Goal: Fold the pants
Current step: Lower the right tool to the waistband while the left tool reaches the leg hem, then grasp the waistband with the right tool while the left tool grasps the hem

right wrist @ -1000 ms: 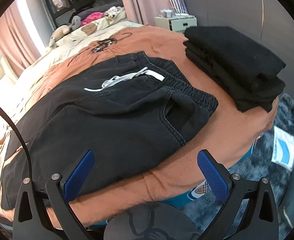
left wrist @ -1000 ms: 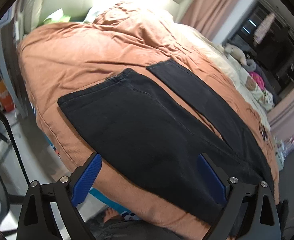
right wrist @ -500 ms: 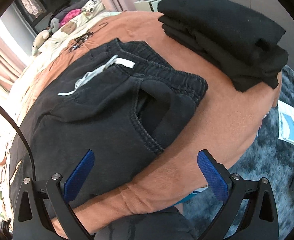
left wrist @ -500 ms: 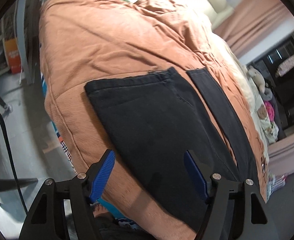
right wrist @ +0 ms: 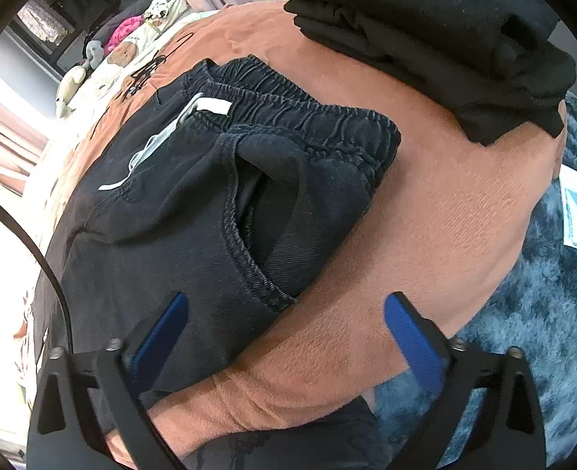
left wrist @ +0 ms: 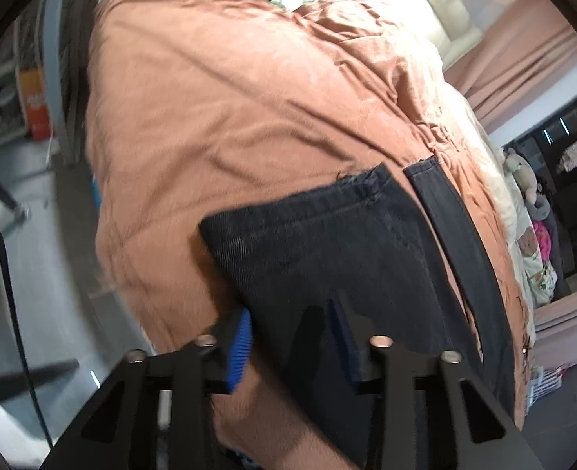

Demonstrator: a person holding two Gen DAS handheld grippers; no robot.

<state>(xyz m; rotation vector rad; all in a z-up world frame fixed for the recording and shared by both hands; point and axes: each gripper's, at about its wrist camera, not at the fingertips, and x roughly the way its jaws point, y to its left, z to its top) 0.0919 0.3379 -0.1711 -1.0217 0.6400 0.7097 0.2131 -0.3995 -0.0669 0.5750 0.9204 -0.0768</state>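
Pants [left wrist: 327, 258] leg edge between left tongs [left wrist: 294, 338], seemingly gripped

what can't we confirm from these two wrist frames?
- Left wrist: whether the left gripper actually pinches the pants; the jaws straddle the leg edge, but dark cloth and motion blur hide the contact.
- Left wrist: waistband, cut off past the lower right edge.
- Right wrist: leg hems, out of frame at left; the right gripper jaws stand wide apart.
- Right wrist: how many garments form the folded black stack; cropped at top.
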